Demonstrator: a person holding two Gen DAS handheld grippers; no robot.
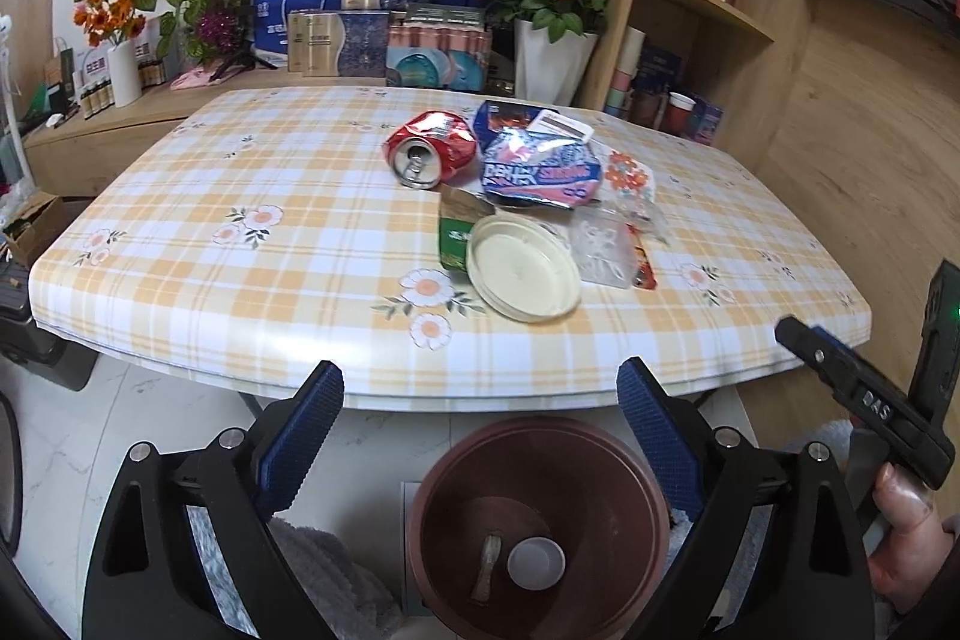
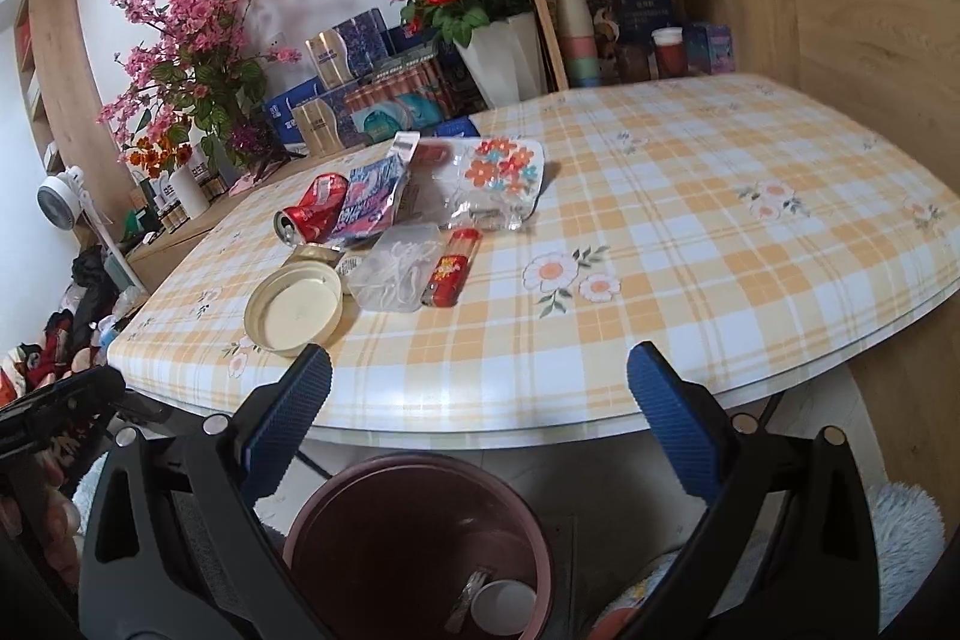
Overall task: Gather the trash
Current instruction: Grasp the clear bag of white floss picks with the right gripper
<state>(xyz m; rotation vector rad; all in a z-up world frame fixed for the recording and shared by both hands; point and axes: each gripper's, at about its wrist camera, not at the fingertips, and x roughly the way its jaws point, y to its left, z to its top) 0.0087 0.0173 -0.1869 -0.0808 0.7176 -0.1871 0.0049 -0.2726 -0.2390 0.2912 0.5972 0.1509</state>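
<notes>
Blue ribbed pads mark both claws. Left claw (image 1: pixel 480 400): jaws spread wide, nothing between them, touching nothing. It is tilted downward and sits just off the near edge of the desk (image 1: pixel 240 280), which carries an orange-and-white plaid cloth with daisy prints. Directly below it stands a round brown plastic bin (image 1: pixel 540 520) on the floor, containing a small white cup (image 1: pixel 536 562) and a flattened scrap.

Right claw (image 2: pixel 480 394): jaws likewise wide apart and empty, angled downward over the same bin. In the left wrist view its black body appears at the right edge, gripped by a person's hand (image 1: pixel 906 532).

Trash is grouped on the desk, well apart from both claws: a crushed red drink can (image 1: pixel 429 151), a crumpled blue-and-pink foil wrapper (image 1: pixel 540 169), a round cream plastic lid (image 1: pixel 522 268) lying open side up, a clear plastic bag (image 2: pixel 396 268), a red lighter (image 2: pixel 450 268) just beside it, and a clear flower-printed wrapper (image 2: pixel 498 178).
</notes>
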